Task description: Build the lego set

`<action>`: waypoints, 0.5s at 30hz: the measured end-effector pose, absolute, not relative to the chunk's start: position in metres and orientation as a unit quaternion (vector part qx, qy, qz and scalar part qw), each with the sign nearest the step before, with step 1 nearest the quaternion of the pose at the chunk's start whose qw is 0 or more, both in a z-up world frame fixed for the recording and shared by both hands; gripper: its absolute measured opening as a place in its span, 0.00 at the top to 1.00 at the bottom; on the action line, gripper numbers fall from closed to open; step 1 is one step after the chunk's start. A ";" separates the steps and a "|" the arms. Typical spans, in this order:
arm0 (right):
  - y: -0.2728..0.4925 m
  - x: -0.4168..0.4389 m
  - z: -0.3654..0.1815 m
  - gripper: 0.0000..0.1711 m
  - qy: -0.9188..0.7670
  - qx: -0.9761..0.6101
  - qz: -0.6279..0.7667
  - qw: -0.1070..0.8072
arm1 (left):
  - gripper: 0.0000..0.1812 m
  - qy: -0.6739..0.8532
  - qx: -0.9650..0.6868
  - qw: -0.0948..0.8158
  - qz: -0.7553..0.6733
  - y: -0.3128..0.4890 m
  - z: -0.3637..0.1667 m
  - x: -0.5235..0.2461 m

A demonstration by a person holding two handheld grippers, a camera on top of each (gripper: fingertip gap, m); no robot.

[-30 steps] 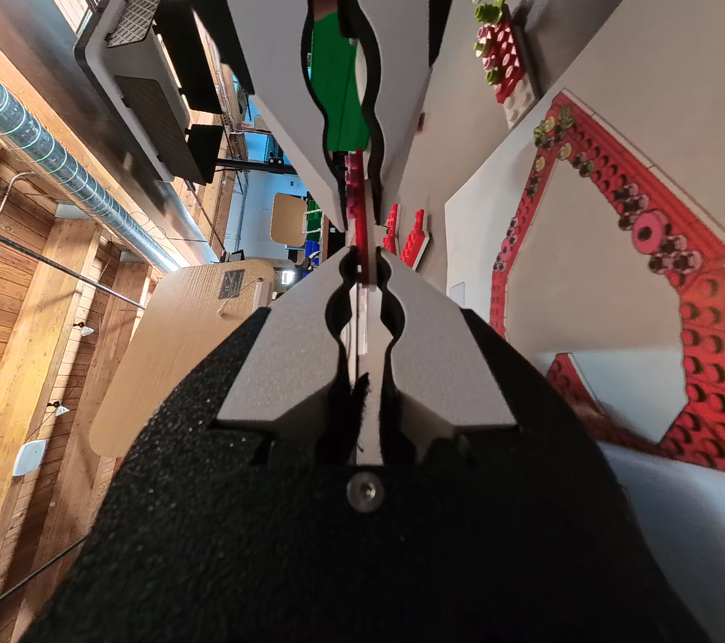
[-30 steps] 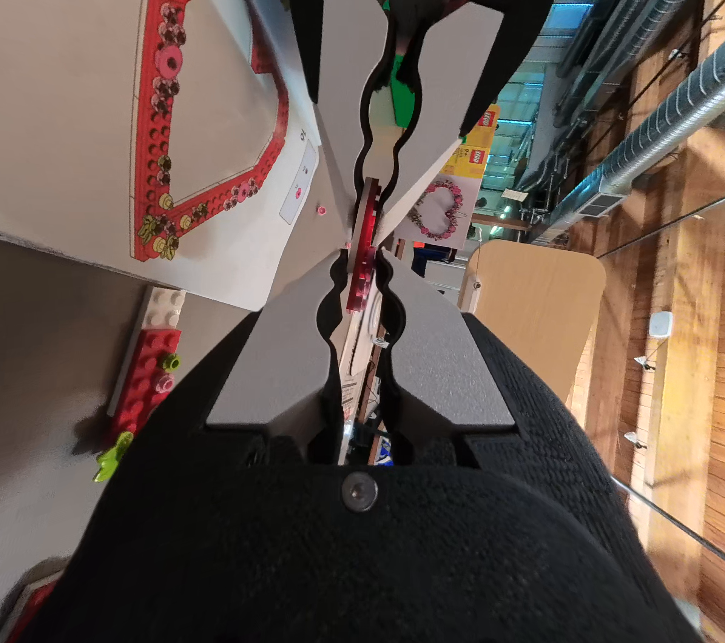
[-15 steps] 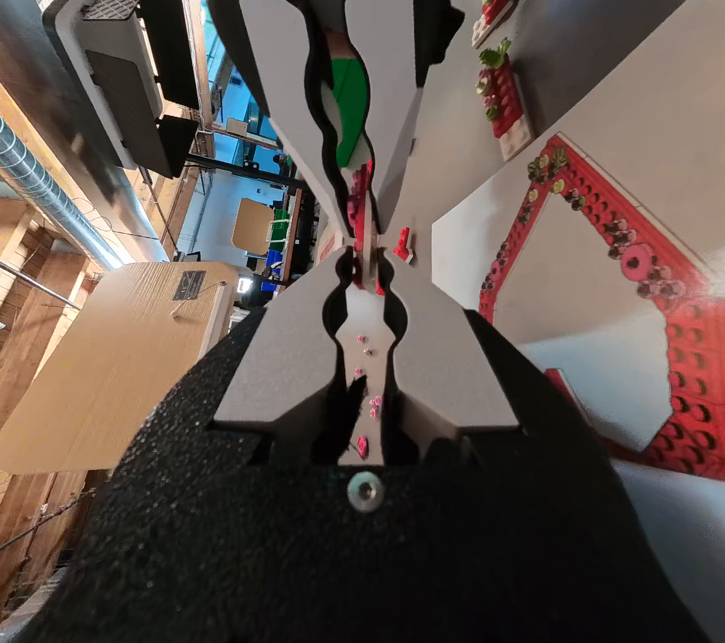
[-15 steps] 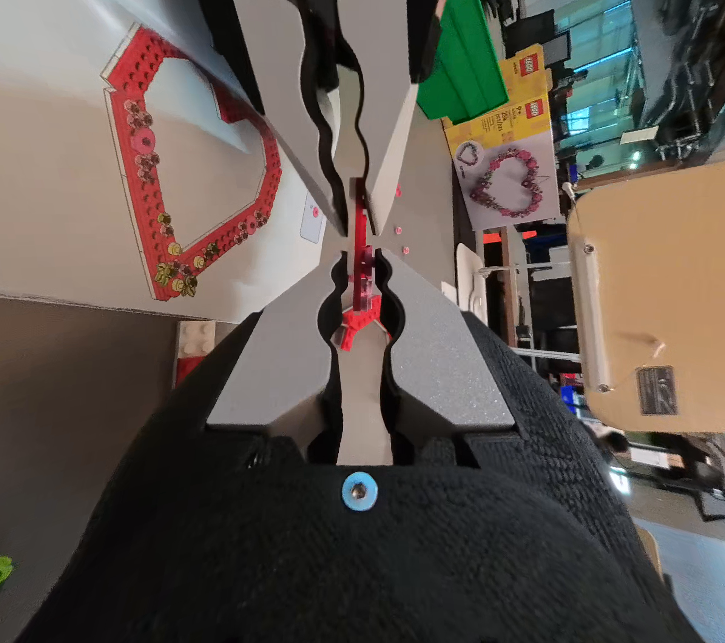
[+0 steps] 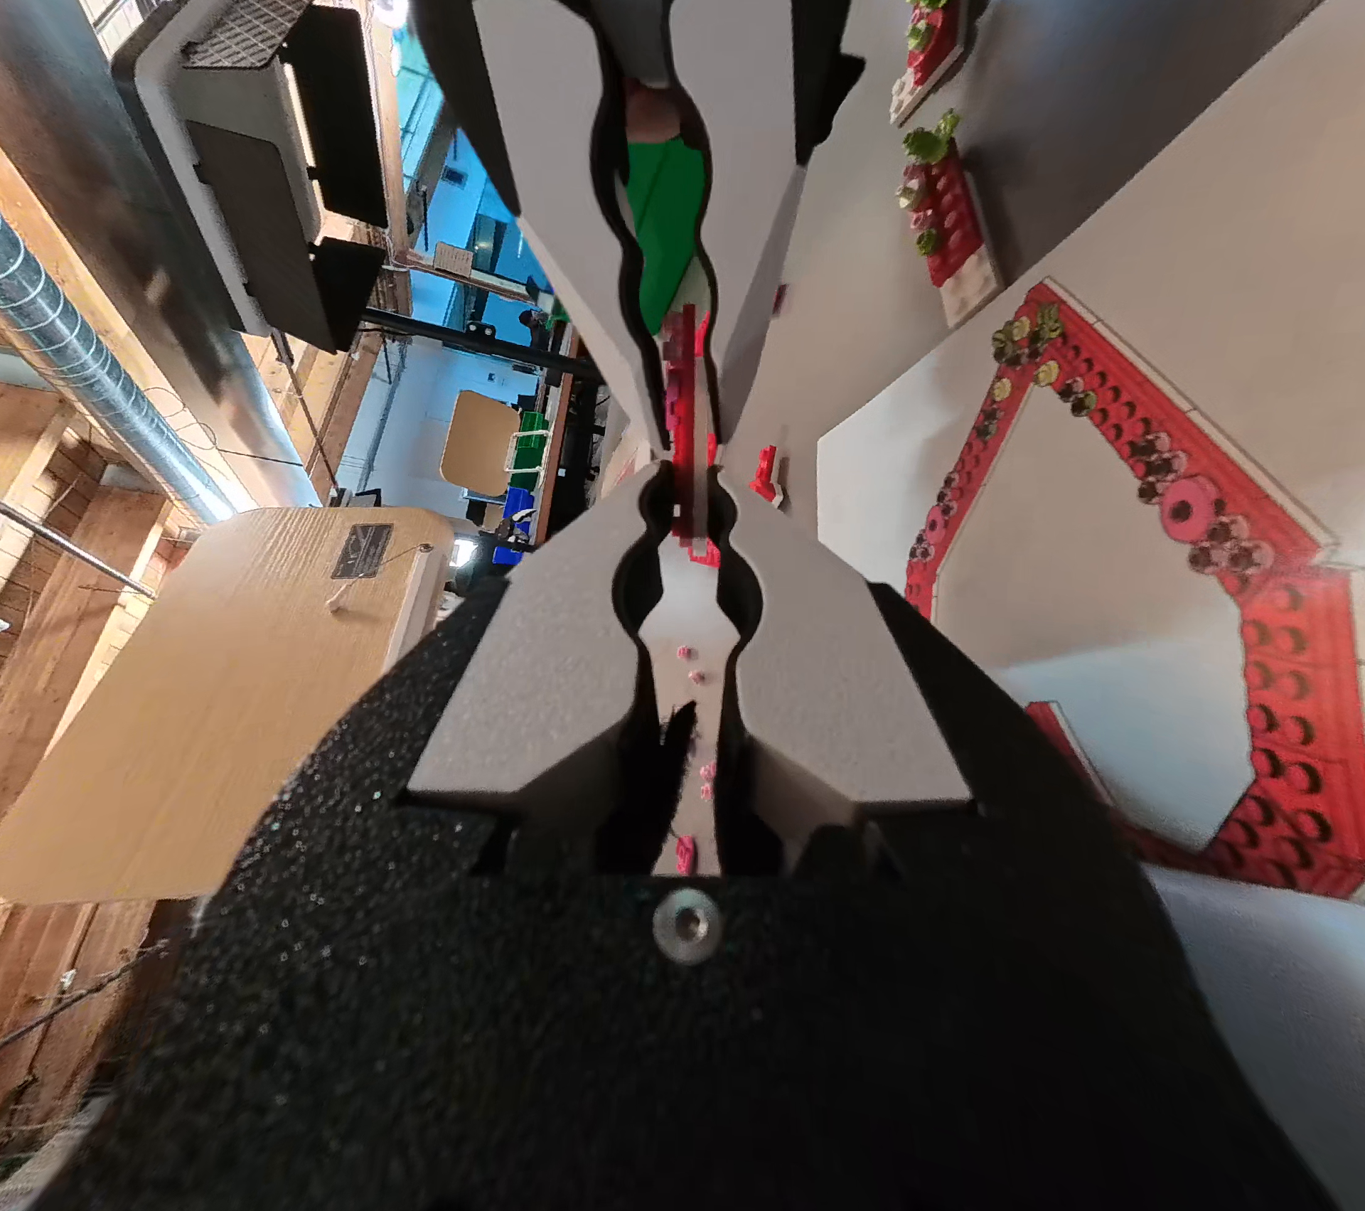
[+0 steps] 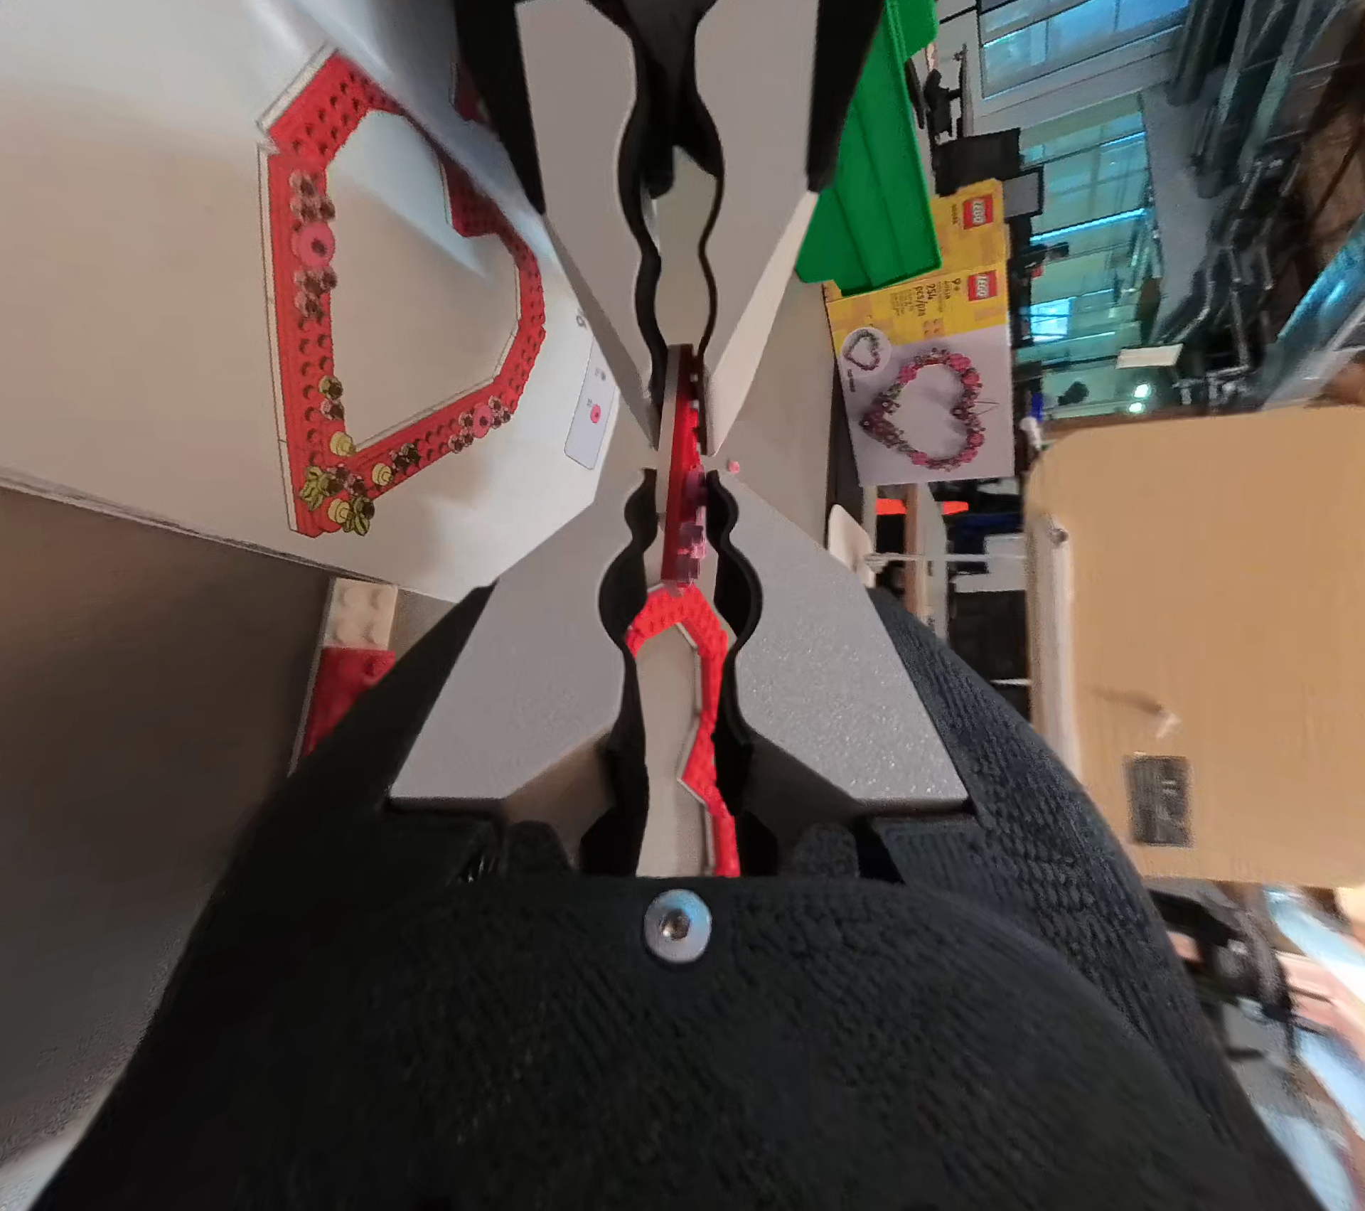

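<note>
both grippers, left gripper [image 5: 690, 474] and right gripper [image 6: 681, 474], are clenched on one red lego strip [image 6: 683, 496], held above the table [image 5: 1182, 89]. it looks light and stiff. the joints may snap apart, so holding the flat faces seems best.

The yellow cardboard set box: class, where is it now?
In the right wrist view, the yellow cardboard set box lies right of the meeting fingertips, just below the green plastic plates.
</note>
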State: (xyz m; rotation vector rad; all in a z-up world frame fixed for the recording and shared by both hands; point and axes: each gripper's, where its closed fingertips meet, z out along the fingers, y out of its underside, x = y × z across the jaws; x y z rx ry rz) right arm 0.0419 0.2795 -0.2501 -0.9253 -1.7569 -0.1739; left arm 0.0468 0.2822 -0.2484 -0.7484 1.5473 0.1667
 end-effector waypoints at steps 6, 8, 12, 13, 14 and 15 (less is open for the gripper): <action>0.282 0.044 -0.253 0.94 -0.751 -0.340 -0.179 0.536 | 0.97 0.687 -0.328 0.644 0.077 0.282 -0.252 0.047; 0.283 0.044 -0.254 0.95 -0.750 -0.340 -0.182 0.537 | 0.97 0.689 -0.326 0.642 0.083 0.283 -0.253 0.047; 0.284 0.042 -0.258 0.93 -0.731 -0.384 -0.124 0.551 | 0.97 0.693 -0.314 0.640 0.110 0.286 -0.256 0.046; 0.284 0.042 -0.259 0.90 -0.724 -0.400 -0.103 0.553 | 0.97 0.693 -0.311 0.640 0.116 0.286 -0.256 0.046; 0.285 0.043 -0.258 0.83 -0.714 -0.418 -0.084 0.555 | 0.97 0.692 -0.312 0.640 0.121 0.287 -0.256 0.046; 0.287 0.045 -0.257 0.80 -0.702 -0.436 -0.072 0.558 | 0.97 0.692 -0.315 0.638 0.122 0.289 -0.256 0.045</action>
